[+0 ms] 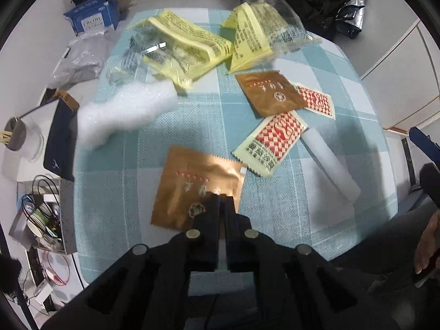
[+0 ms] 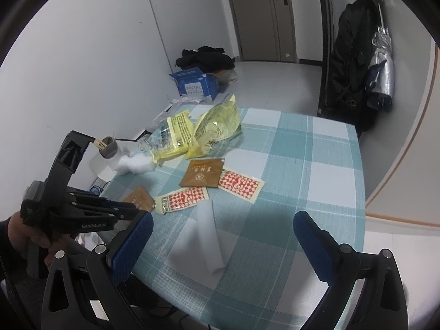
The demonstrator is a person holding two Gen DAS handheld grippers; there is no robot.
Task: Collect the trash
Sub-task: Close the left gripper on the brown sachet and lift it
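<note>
The bench (image 2: 297,148) is covered in a check of pale teal and white. Two brown wrappers (image 1: 198,189) are printed in red and white, two cream sachets (image 1: 272,143) carry a red-and-white check, and two bags (image 1: 187,46) are yellow. Blue pads are seen on the right fingers (image 2: 308,236).

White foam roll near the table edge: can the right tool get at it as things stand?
Probably yes. The right tool is open, its blue pads wide apart, and the white foam roll lies bare on the checked tablecloth between them. Only the red-checked wrapper meets its far end; nothing covers it.
</note>
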